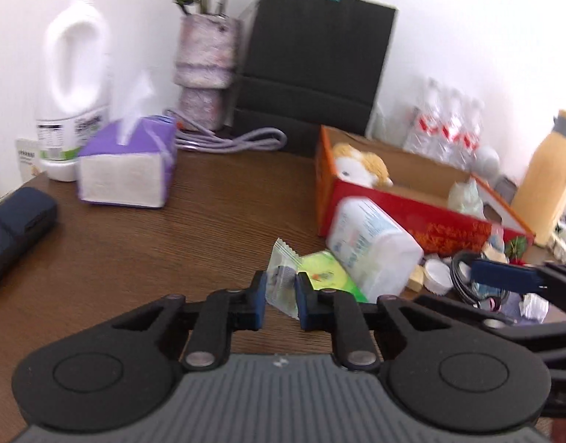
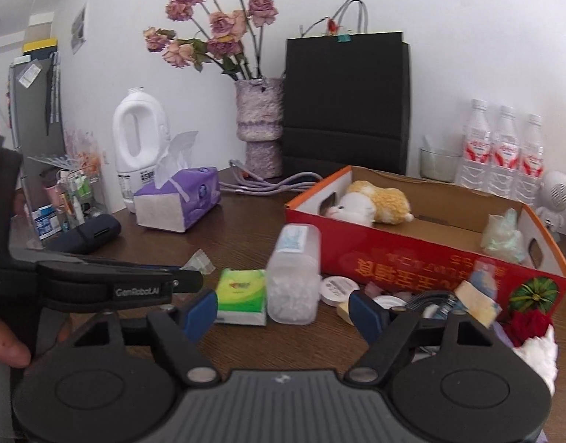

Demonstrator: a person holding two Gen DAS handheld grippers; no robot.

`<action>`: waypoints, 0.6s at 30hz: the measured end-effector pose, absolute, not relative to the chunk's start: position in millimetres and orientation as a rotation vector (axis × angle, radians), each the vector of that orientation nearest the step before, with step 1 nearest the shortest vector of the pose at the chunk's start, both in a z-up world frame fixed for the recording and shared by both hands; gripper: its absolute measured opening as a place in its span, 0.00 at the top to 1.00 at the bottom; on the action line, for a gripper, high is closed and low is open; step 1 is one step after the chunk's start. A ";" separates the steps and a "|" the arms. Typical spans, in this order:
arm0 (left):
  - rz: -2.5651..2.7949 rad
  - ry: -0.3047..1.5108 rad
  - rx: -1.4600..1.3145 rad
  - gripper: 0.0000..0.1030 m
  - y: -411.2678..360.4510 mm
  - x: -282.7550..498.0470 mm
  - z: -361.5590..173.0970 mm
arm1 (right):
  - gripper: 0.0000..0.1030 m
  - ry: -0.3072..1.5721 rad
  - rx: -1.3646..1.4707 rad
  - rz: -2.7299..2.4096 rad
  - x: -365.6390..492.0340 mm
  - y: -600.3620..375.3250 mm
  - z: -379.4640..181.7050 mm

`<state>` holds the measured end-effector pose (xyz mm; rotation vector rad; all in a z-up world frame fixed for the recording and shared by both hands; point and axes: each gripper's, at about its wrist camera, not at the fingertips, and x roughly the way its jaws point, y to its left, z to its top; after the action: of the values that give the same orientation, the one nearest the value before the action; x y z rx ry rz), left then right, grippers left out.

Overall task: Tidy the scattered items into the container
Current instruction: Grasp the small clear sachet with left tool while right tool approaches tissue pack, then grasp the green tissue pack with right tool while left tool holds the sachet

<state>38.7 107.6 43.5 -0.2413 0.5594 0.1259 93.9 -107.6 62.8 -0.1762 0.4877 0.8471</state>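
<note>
- The left claw (image 1: 279, 297) is clenched on a small clear sachet (image 1: 281, 280); its blue pads press the wrapper's lower part, and the crimped top sticks up above them.
- The right claw (image 2: 283, 313) is spread wide with nothing between its pads; just ahead of it on the desk (image 2: 246, 232) lie a green tissue pack (image 2: 242, 295) and a clear jar of cotton swabs (image 2: 294, 277) on its side.
- From the held sachet, the red cardboard box (image 1: 412, 217) lies ahead and to the right, its long axis running right and away; judging by this, the coming move is a carry over its near wall.
- The box already holds a plush toy (image 2: 371, 203) and a pale green bundle (image 2: 504, 236).
- Only the left view shows the pads gripping the sachet; only the right view shows the box's full interior and a person's thumb (image 2: 6, 347) at the left edge.
</note>
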 end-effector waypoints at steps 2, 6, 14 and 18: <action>0.178 0.560 -0.261 0.83 123.3 28.8 44.4 | 0.34 0.510 -0.188 0.934 103.4 -84.4 58.2; 0.243 0.580 -0.272 0.83 143.1 18.2 40.5 | 0.46 0.587 -0.237 0.915 128.6 -46.6 44.3; 0.200 0.562 -0.264 0.83 134.9 3.6 45.3 | 0.55 0.710 -0.239 0.733 140.5 -31.5 20.7; 0.177 0.561 -0.256 0.83 118.7 -10.0 48.4 | 0.58 0.713 -0.180 0.790 113.4 -56.3 30.8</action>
<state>-10.0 118.7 48.4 -0.2564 0.5608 0.1772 113.4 -56.3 30.8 -0.1804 0.7126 0.7903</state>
